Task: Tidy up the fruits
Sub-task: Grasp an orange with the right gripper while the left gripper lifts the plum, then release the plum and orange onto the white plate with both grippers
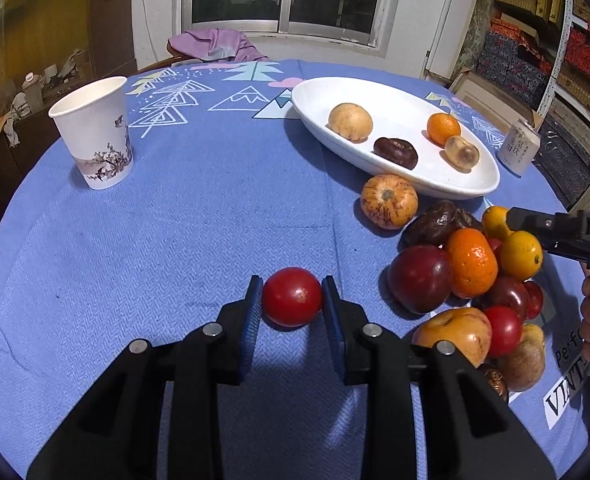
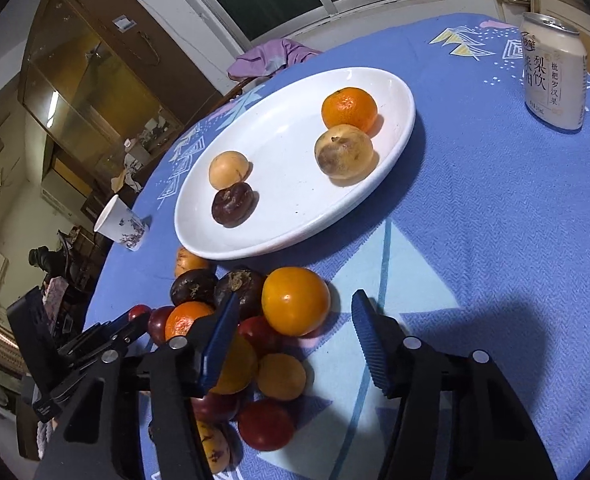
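A small red tomato [image 1: 291,297] sits clamped between the blue pads of the left hand-held gripper [image 1: 291,300], low over the blue-clothed counter [image 1: 175,220] and well apart from the heaped fruit pile [image 1: 471,280] to its right. The step in hand appears to be carrying this one fruit to the white plate [image 1: 475,184], which lies beyond the pile and already holds four pieces, among them an orange mandarin [image 1: 443,128]. The next move likely calls for a lift clear of the cloth and a swing over the pile without knocking it, then a release onto bare plate.

The right hand-held gripper [image 2: 295,320] angles down over the near edge of the pile, jaws apart around a yellow-orange fruit [image 2: 296,301]; the left pad lies against or just beside it, the right pad stands clear, so nothing is gripped yet. A paper cup [image 1: 95,140] and a drink can [image 2: 555,72] stand at opposite sides.
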Tool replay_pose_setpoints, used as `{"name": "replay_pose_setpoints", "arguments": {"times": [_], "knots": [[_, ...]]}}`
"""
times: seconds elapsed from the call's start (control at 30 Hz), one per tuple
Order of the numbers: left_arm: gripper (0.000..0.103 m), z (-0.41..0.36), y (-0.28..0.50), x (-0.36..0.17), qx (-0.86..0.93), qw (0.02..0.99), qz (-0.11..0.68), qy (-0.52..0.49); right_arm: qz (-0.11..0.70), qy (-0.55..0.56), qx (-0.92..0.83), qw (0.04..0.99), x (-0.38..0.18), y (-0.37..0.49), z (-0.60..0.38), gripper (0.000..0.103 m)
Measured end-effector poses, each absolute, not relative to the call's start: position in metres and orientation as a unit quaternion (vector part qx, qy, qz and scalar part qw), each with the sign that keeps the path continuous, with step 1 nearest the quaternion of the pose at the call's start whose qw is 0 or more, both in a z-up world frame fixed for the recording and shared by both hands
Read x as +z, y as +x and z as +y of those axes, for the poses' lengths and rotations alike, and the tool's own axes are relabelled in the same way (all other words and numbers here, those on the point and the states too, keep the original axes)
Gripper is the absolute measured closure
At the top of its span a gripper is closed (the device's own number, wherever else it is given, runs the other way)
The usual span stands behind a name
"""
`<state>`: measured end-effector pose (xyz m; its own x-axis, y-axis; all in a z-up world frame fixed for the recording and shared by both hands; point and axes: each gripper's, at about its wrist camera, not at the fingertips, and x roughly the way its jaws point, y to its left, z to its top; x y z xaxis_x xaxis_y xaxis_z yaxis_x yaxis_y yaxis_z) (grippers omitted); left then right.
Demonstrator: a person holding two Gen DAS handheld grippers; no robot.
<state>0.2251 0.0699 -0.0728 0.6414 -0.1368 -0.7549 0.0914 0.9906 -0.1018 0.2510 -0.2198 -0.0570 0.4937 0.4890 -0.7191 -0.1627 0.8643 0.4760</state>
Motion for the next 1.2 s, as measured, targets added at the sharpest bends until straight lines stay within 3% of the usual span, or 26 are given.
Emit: {"name": "replay_pose_setpoints", "arguments": {"times": [0.2, 0.57, 0.83, 1.07, 1.2], "knots": [[0.073, 0.069, 0.227, -0.075, -0.068, 0.902, 0.425, -0.03, 0.469, 0.172, 0.192, 0.845, -0.063, 0.254, -0.216, 0.065], [0.074, 0.064, 0.22, -0.067, -0.079, 0.911, 0.405, -0.026, 0.42, 0.127, 0.164, 0.884, -0.041, 0.23, -0.235, 0.065], [0.074, 0.059, 0.22, -0.026, -0.092, 0.927, 0.363, -0.037, 0.346, 0.119, 0.146, 0.919, 0.003, 0.205, -0.255, 0.065], [0.074, 0.025, 0.274, 0.025, -0.109, 0.935, 0.335, -0.033, 0.322, 0.114, 0.166, 0.925, 0.053, 0.245, -0.236, 0.065], [0.074, 0.012, 0.312, 0.023, -0.111, 0.932, 0.342, -0.049, 0.348, 0.112, 0.195, 0.91, 0.041, 0.286, -0.205, 0.065]]}}
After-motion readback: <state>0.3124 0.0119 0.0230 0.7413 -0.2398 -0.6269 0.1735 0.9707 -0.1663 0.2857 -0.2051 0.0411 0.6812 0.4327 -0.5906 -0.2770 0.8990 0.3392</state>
